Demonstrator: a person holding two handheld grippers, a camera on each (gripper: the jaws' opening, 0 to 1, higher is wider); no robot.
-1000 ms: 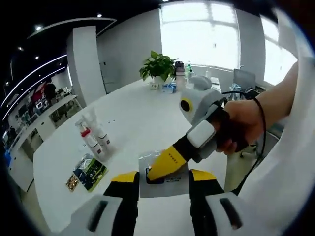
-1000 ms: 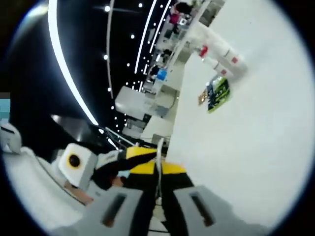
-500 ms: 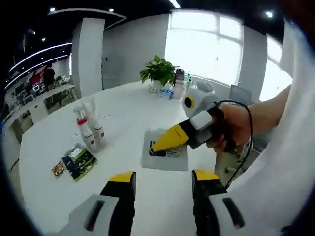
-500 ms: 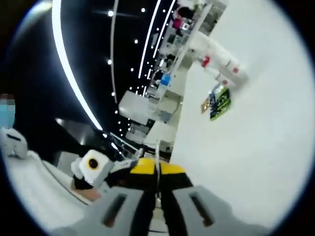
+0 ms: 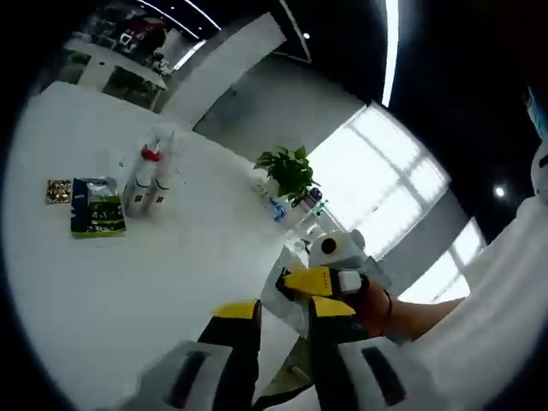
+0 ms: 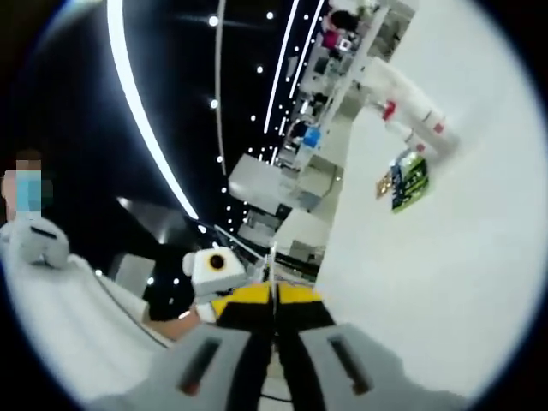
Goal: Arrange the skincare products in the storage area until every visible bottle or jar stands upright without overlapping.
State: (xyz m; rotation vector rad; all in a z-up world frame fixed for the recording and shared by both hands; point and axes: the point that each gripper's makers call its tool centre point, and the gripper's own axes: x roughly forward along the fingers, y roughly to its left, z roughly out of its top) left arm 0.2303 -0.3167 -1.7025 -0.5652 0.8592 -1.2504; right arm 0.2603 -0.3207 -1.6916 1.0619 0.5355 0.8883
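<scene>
A white spray bottle with a red collar [image 5: 144,175] stands upright on the white table [image 5: 171,265], with clear bottles [image 5: 163,167] tight beside it. The right gripper view shows the same bottles [image 6: 409,101] far off. My right gripper [image 6: 274,295] is shut on a thin grey sachet [image 6: 274,261], seen edge-on there. It enters the left gripper view from the right [image 5: 300,282], held by a hand [image 5: 377,308]. There the grey sachet [image 5: 287,300] reaches between the jaws of my left gripper [image 5: 284,310], which stand narrowly open.
A dark green packet [image 5: 94,210] and a small gold packet [image 5: 58,190] lie flat on the table, left of the bottles. A potted plant [image 5: 287,171] and small items stand at the far edge by the window. A white sleeve [image 5: 479,342] is at the right.
The left gripper's view has swung and tilted. Its jaws have narrowed, and the right gripper with the sachet now sits right at their tips. The right gripper stays shut on the sachet.
</scene>
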